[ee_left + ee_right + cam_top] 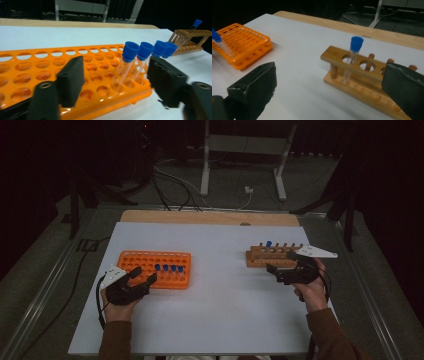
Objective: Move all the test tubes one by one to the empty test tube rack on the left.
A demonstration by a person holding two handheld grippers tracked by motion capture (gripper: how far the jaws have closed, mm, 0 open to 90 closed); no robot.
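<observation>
Landmark: the orange rack (155,268), a flat plastic tray pierced with rows of round holes, lying on the left half of the white table (220,320).
Open room: a broad bare stretch of table runs from the orange rack's right end to the wooden rack (272,256); more bare surface lies on the person's side of both racks.
Edges: the orange rack sits well in from the table's left and near edges; past its far side a strip of bare wood borders the white surface.
Tubes: four blue-capped tubes (130,62) stand in a row at the orange rack's right end, clear glassy bodies slightly tilted, caps smooth and round.
Lone tube: one blue-capped tube (352,58) stands upright in the wooden rack, far to the right of the orange rack.
Wooden rack: two-tier, pale brown, round holes on top and shallow dimples below.
Left gripper (142,276): at the orange rack's near left corner, hand low on the table, black jaws spread wide above the holes, nothing between them; the nearest tube stands just beyond the right jaw, untouched.
Right gripper (280,262): well right of the orange rack, just before the wooden rack, jaws parted and empty, pointing at the rack's front; matte, rough-faced pads.
</observation>
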